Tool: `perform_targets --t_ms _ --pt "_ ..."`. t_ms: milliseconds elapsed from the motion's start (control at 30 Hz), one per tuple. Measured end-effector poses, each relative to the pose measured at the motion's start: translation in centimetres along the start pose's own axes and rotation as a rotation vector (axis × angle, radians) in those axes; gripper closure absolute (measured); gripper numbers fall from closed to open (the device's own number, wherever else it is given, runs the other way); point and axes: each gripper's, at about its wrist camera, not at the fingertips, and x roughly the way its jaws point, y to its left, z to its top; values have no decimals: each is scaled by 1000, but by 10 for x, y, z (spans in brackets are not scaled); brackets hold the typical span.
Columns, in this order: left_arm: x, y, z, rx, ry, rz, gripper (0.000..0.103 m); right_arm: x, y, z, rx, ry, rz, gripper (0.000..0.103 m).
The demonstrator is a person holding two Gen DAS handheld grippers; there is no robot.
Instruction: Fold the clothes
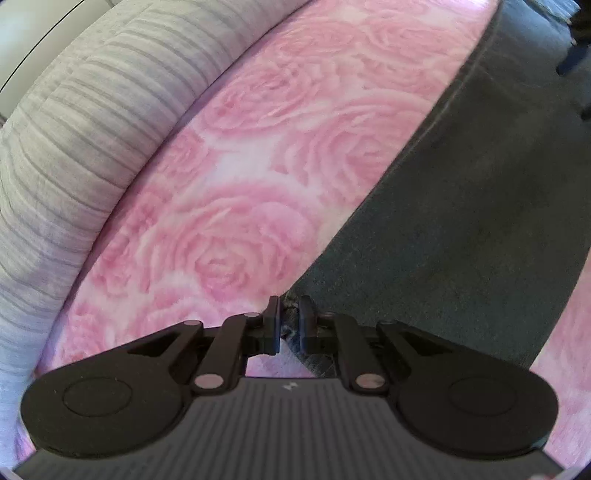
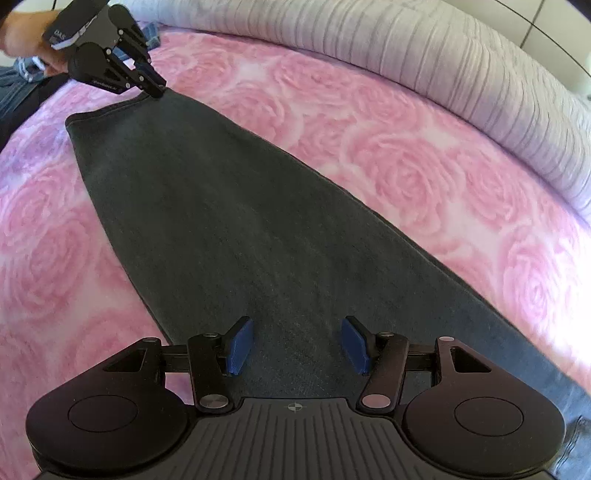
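Observation:
A long dark grey garment (image 2: 236, 229) lies flat and stretched across the pink rose-patterned bedspread (image 2: 388, 155). In the left wrist view the same dark garment (image 1: 461, 206) runs away to the upper right, and my left gripper (image 1: 289, 314) is shut on its near corner, with the hem pinched between the black pads. From the right wrist view, that left gripper (image 2: 157, 92) is seen nipping the far corner of the cloth. My right gripper (image 2: 297, 345) hovers over the wide part of the garment, blue pads (image 2: 240, 345) apart, nothing between them.
A grey striped bolster or duvet roll (image 2: 461, 74) lines the far side of the bed, also in the left wrist view as the grey striped roll (image 1: 74, 140). A person's hand (image 2: 26, 35) holds the left gripper at the upper left.

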Motion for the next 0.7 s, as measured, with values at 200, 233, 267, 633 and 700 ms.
perform_targets --t_ms 200,233,267,633,700 --pt "-7 6 1 -33 15 7 85 3 -60 -17 176 -48 -23 46" --pt "-10 6 0 -37 15 14 85 4 -78 -20 232 -53 -21 46" --pt "-13 5 0 -40 15 21 85 6 -94 -21 285 -57 -18 46" --pt "-69 -28 -2 -64 -50 131 85 21 -162 -18 429 -155 0 46" --pt "-78 -41 5 -58 -68 117 85 1 -159 -32 427 -180 -13 46"
